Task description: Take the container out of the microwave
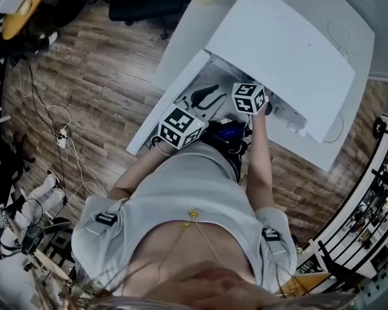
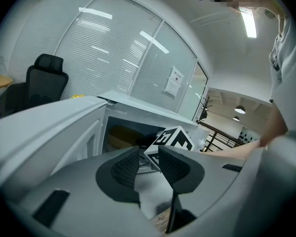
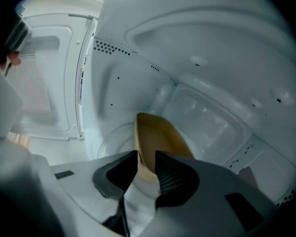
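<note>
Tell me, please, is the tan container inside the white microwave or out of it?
Inside: the right gripper view shows the tan plastic container within the white microwave cavity, its rim between the right tongs.

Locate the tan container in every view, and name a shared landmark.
Head view: not visible, hidden under the microwave top.
Left gripper view: container in the cavity, left of centre.
Right gripper view: container at centre, rim between the right gripper jaws.
Shared landmark: the open microwave door.

The container (image 3: 160,139) lies inside the microwave (image 1: 291,50), the left tool (image 2: 149,163) outside it.
</note>
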A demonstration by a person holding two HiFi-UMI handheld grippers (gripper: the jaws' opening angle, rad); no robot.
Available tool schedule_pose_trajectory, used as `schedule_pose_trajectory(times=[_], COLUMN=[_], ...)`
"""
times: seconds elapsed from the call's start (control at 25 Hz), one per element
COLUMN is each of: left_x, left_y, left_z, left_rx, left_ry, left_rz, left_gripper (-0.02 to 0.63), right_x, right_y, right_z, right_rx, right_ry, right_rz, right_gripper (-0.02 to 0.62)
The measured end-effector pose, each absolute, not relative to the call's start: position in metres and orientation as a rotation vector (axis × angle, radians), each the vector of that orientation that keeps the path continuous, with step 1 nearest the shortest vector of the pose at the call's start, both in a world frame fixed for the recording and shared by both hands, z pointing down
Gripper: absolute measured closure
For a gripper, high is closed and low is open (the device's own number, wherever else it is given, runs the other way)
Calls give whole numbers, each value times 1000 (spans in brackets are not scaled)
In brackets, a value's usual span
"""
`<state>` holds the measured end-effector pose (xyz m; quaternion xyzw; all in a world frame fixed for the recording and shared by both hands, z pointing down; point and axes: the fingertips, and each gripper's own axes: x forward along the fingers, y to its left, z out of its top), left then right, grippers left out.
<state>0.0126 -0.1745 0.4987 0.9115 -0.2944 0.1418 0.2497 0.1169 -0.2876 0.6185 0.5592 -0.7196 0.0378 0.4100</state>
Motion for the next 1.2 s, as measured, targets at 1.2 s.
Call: schedule_pose_trajectory(times=[1.2], left_x=[13], left_y=[-177], left_z=[502], left_rx=[2479], left_ry=[-792], left_rz=[395], left_gripper=[482], right_x=[119], right_y=[-285], right_z=[617], right_rx=[1414], right_ry=[-1800], right_rz=[71], right_gripper=[560])
